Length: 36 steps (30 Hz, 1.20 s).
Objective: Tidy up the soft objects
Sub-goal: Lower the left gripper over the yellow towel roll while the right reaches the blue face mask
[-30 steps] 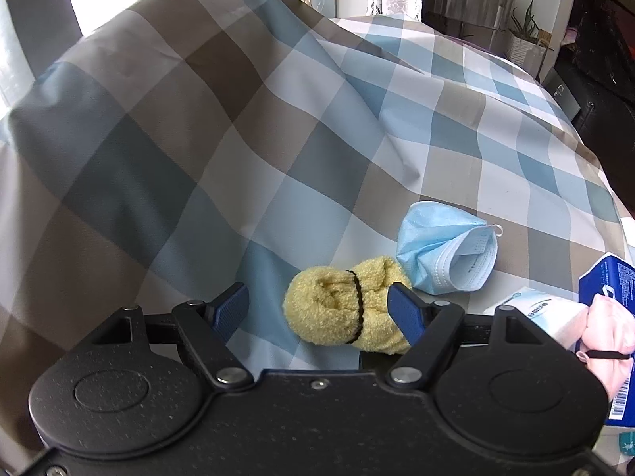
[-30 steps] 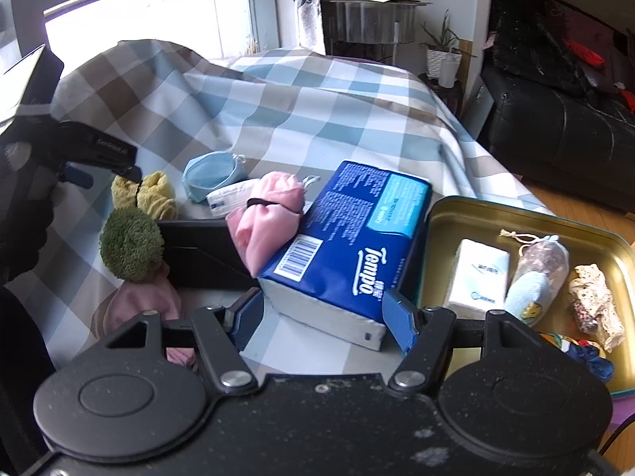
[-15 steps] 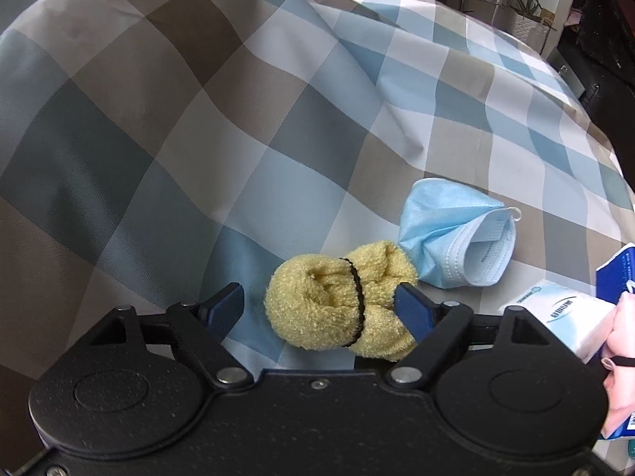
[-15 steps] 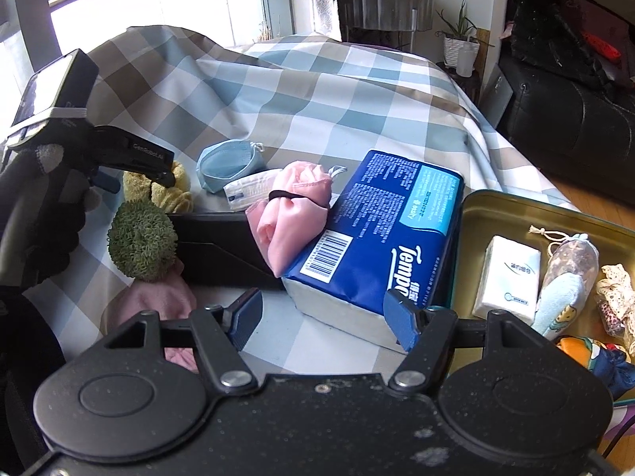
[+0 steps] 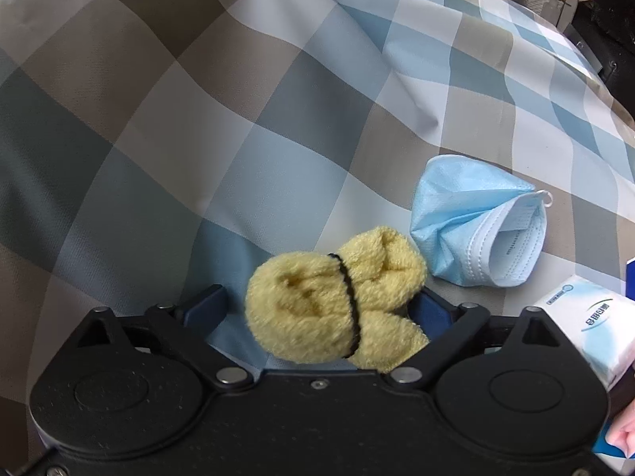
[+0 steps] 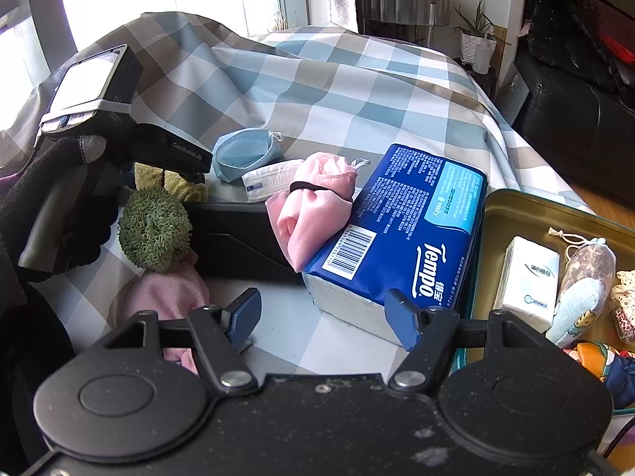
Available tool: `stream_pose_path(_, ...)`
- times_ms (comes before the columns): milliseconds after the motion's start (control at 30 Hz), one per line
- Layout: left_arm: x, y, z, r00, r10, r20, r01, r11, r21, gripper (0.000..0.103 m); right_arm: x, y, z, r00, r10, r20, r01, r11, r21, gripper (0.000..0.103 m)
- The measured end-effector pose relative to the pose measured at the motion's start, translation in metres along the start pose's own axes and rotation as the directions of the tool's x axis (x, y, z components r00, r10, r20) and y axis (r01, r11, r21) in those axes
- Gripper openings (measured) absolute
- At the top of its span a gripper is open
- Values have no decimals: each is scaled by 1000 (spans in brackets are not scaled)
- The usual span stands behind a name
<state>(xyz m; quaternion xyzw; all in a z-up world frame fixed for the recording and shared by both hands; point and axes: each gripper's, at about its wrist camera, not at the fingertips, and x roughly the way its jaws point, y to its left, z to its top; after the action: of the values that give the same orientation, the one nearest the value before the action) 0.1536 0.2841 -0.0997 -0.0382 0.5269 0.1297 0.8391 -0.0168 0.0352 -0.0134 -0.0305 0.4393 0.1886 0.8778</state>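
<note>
The left gripper (image 5: 323, 309) sits low in the left wrist view with its blue pads spread wide on either side of a yellow towel roll (image 5: 337, 297); its jaws have just been opening, and the roll lies between them, clear of the left pad, though whether the right pad touches it I cannot tell. The roll (bound by a thin black band) rests on the checked cloth (image 5: 198, 119) at lower centre. Just to its upper right lies a crumpled blue face mask (image 5: 476, 230), and a small tissue packet (image 5: 583, 317) pokes in at the right edge.

In the right wrist view, the right gripper (image 6: 323, 317) is released, gripping nothing, its pads apart at lower centre before a blue tissue pack (image 6: 405, 230). A pink cloth bundle (image 6: 313, 206) leans on that pack; a green scrubby ball (image 6: 154, 230) sits at centre left.
</note>
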Motion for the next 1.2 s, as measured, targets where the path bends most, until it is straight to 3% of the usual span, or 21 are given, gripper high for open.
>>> stream_pose_path(400,11,-10,2,998,47,-31,-46,998,36,99,3,-2,-5,999,-36,-6,36,999,-2,70)
stream_pose_path(700,10,-6,3,999,19,-36,-19,1000,12,98,3,-2,7,1000,-31,1,31,998,52,70)
stream_pose_path(1000,4,3,4,1000,-22,-18,22,999,-38,96,13,7,81,999,21,44,-25,994,109,71)
stream_pose_path(1200,3,5,3,999,-36,-7,36,998,-52,96,52,23,144,999,32,5,-32,994,108,71)
